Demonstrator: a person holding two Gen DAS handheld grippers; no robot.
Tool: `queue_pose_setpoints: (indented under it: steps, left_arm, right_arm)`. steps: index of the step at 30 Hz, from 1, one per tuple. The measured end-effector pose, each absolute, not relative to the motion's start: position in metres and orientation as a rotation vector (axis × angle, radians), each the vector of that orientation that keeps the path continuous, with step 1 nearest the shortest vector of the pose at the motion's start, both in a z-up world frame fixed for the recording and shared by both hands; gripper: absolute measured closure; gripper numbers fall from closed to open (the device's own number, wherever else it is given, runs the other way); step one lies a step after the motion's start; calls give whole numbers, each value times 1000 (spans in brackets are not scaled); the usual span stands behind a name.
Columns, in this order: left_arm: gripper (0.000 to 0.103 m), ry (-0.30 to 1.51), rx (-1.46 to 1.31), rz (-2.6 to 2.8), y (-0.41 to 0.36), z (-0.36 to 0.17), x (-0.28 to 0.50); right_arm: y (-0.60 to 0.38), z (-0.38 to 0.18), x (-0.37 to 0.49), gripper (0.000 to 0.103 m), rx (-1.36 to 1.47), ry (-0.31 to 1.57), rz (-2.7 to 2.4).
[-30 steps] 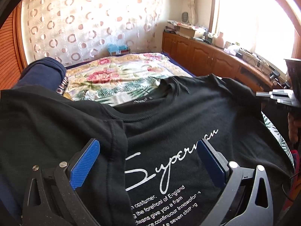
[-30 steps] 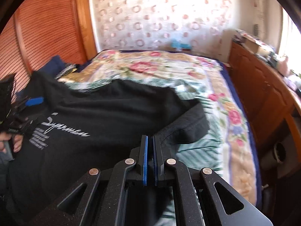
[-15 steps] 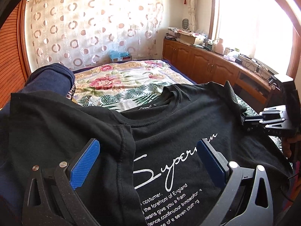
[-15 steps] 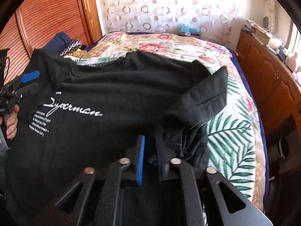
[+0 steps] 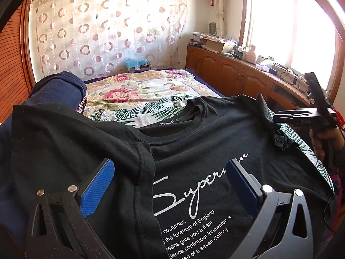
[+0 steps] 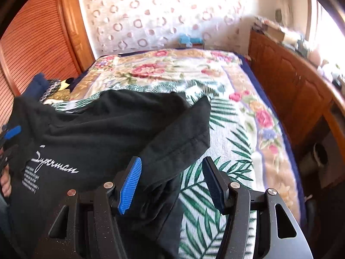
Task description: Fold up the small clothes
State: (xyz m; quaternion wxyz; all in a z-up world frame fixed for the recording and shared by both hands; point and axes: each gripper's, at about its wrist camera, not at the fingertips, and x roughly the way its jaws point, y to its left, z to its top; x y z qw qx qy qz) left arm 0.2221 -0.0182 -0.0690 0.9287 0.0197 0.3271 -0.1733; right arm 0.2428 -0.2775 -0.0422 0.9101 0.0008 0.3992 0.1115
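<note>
A black T-shirt [image 5: 215, 142] with white "Superman" print lies face up on the floral bed. Its left sleeve [image 5: 75, 146] is folded inward over the chest. My left gripper [image 5: 170, 183] is open, hovering just above the shirt's chest with nothing between its pads. My right gripper [image 6: 172, 179] is open over the shirt's right sleeve [image 6: 181, 129], which is folded inward and lies loose. The right gripper also shows at the right edge of the left wrist view [image 5: 301, 116].
The flowered bedspread [image 6: 226, 116] stretches ahead and to the right. A dark blue garment [image 5: 58, 90] lies at the far left. Wooden cabinets [image 5: 232, 77] with clutter line the right wall. A slatted wooden door [image 6: 32, 47] stands at the left.
My right gripper, shut on the right sleeve a second ago, carried it inward over the shirt and has opened, letting the sleeve go. My left gripper has stayed open and nearly still.
</note>
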Motion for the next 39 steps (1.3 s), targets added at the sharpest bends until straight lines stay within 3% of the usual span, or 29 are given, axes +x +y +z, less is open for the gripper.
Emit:
queue_pose_setpoints:
  steps: [5,7,9,11,14,25,26,29,39]
  left_arm:
    - [0,674,39,-354,-19,-70,223]
    - [0,674,40,-354,-19,-70,223]
    - [0,674,40,-354,-19,-70,223]
    - [0,672,39,-353,-18,-70,223]
    - [0,673,33,-356,-18,-71,223]
    - [0,664,26,-348,-15,-70,221]
    - [0,663,25,-348,-15,-71,221]
    - [0,664,26,-348,-15,-70,221]
    - [0,660,27,-346,-14,-70,221]
  right_arm:
    - [-280,-54,266,42,71,855,228]
    - [-281,-51,272,54,78,856,230]
    - [-284,-45,271,79,76,850,246]
    - [-281,-36,266,90,44,825,255]
    - [-275,-26,262,94,3,780,277]
    - [-238,-5,234,95,-69,699,419]
    - [-234,-5,232,93,-71,697,441]
    - [-226,-5,228,68,-102,687,445]
    - [-231,-15,194,67,-124,751,419]
